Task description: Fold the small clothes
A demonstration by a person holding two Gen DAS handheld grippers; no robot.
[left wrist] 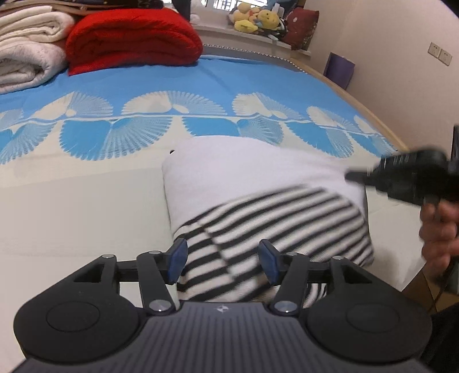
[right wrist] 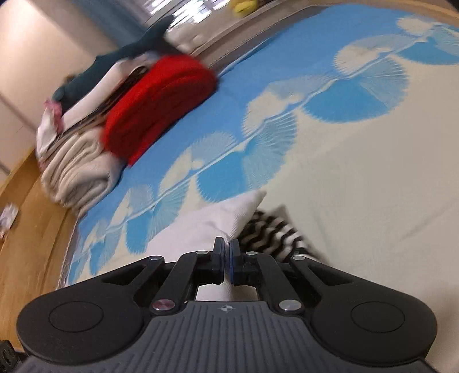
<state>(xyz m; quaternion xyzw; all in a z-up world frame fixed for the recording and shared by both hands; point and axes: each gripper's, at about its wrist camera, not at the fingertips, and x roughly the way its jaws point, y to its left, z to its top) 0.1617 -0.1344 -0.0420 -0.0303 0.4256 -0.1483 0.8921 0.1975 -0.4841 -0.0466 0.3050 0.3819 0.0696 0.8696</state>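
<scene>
Bed (left wrist: 71, 206), cream and blue cover. Left gripper (left wrist: 223, 259): jaws released, above the near striped end of the folded garment (left wrist: 258, 183) lying on the bed. Right gripper (right wrist: 227, 254): jaws clenched; cloth between them, cannot tell. Beyond: red blanket (left wrist: 132, 37), white blankets (left wrist: 25, 43)

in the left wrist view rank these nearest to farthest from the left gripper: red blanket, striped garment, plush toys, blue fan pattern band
From the left gripper:
1. striped garment, right below the open fingers
2. blue fan pattern band, across the middle of the bed
3. red blanket, far left of the bed
4. plush toys, on the ledge beyond the bed
</scene>
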